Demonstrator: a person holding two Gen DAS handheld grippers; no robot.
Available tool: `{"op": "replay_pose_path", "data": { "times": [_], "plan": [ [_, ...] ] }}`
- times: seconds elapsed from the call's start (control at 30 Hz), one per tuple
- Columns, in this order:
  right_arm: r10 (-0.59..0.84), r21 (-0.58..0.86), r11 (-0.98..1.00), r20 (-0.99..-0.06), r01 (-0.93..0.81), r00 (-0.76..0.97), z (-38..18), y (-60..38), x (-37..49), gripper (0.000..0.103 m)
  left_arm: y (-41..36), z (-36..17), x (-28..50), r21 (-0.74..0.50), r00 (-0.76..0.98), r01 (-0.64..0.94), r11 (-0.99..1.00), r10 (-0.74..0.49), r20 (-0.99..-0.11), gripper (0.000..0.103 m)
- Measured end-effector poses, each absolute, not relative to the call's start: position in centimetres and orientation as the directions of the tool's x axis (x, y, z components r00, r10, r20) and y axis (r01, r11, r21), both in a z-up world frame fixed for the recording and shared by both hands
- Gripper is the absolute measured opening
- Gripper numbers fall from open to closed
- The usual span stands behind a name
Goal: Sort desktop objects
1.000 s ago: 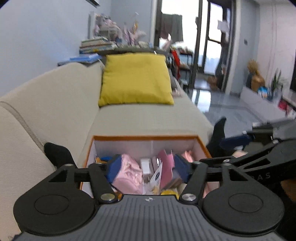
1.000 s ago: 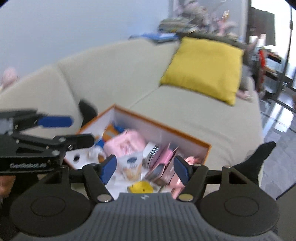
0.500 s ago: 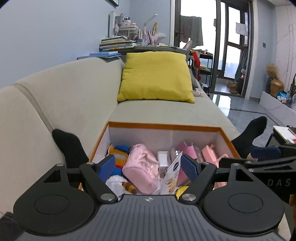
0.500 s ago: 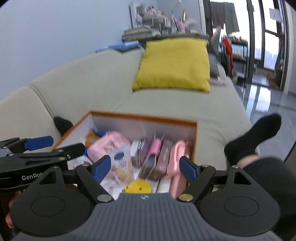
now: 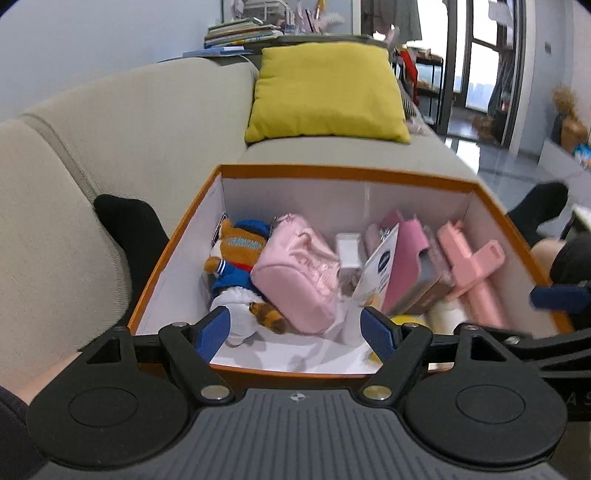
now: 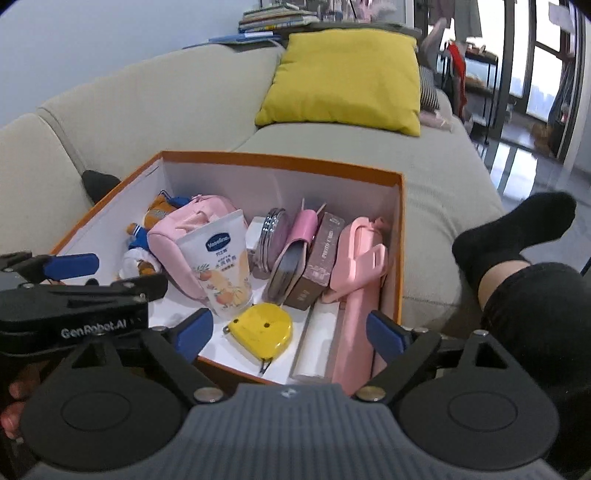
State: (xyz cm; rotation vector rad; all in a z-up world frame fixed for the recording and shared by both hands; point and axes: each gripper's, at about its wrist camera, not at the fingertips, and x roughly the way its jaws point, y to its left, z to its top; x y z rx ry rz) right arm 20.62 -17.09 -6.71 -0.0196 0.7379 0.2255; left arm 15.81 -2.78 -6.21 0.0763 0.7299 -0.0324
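Observation:
An orange box with white inside (image 5: 347, 171) (image 6: 280, 162) sits on a beige sofa. It holds a plush toy (image 5: 236, 254), a pink pouch (image 5: 299, 273) (image 6: 173, 236), a Vaseline tube (image 6: 221, 266), a yellow tape measure (image 6: 260, 330), a round compact (image 6: 271, 236), a brown box (image 6: 321, 258) and a pink plastic tool (image 6: 360, 258) (image 5: 472, 266). My left gripper (image 5: 295, 328) is open and empty over the box's near edge. My right gripper (image 6: 288, 332) is open and empty above the tape measure. The left gripper also shows in the right wrist view (image 6: 74, 284).
A yellow cushion (image 5: 325, 92) (image 6: 347, 77) lies further along the sofa (image 5: 129, 122). The person's feet in black socks rest beside the box, left (image 5: 129, 225) and right (image 6: 517, 232). Books (image 5: 240, 31) are stacked behind the sofa. A tiled floor (image 5: 517, 162) lies right.
Both grippers have tilted down and moved closer over the box, so its contents fill more of each view. Both stay open and empty.

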Motion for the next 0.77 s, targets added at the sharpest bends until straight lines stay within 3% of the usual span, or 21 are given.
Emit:
{"op": "replay_pose_path", "data": {
  "times": [0.77],
  "plan": [
    [0.187, 0.055, 0.978, -0.663, -0.202, 0.725, -6.77, -16.99, 20.72, 0.091, -2.9, -6.4, 16.02, 0.093, 0.742, 0.051, 0.994, 0.025, -0.67, 0.092]
  ]
}}
